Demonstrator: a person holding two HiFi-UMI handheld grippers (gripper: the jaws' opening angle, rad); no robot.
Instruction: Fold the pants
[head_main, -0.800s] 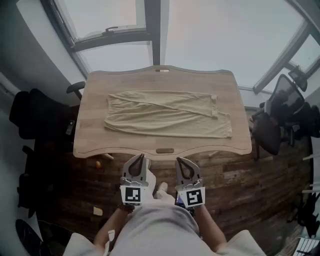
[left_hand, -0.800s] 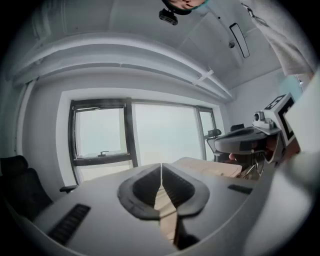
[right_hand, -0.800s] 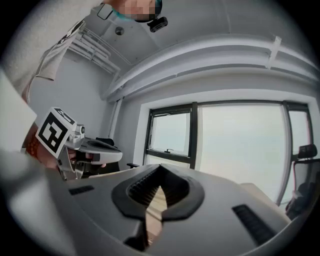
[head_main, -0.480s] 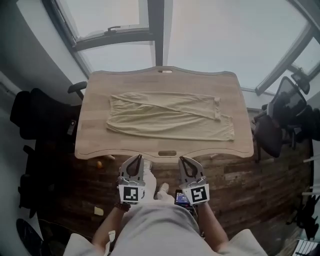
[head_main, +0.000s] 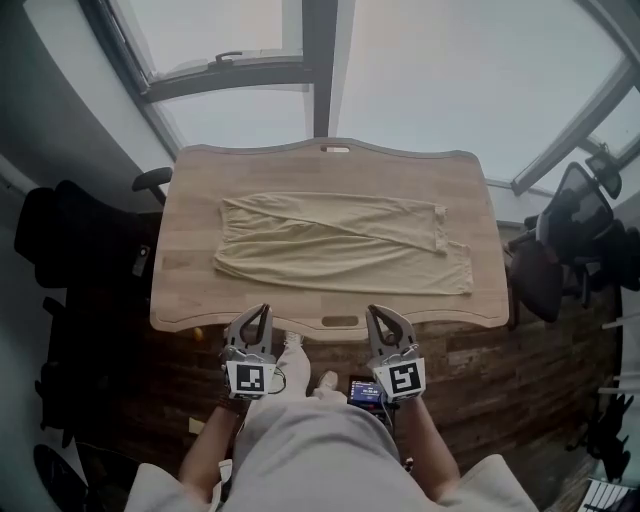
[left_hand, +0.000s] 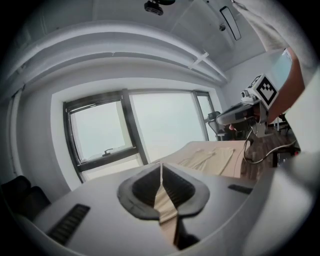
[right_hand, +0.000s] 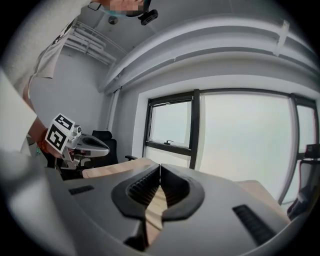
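Beige pants (head_main: 340, 245) lie spread flat across the wooden table (head_main: 320, 165), with the two legs reaching to the right. Both grippers hover side by side just short of the table's near edge, over the floor. My left gripper (head_main: 258, 312) is shut with nothing in it, and its jaws (left_hand: 161, 165) meet in a thin line. My right gripper (head_main: 380, 315) is also shut and empty, jaws (right_hand: 160, 167) pressed together. In the left gripper view the pants (left_hand: 212, 159) show on the tabletop to the right. Neither gripper touches the cloth.
Black office chairs stand at the left (head_main: 70, 240) and the right (head_main: 580, 230) of the table. Large windows (head_main: 230, 40) rise behind it. A small lit screen (head_main: 365, 392) sits between my hands. A small orange thing (head_main: 195, 332) lies on the wood floor under the table's edge.
The table now sits lower in the head view and closer to the grippers. The two grippers have drawn slightly apart. Both stay shut and the pants have not moved.
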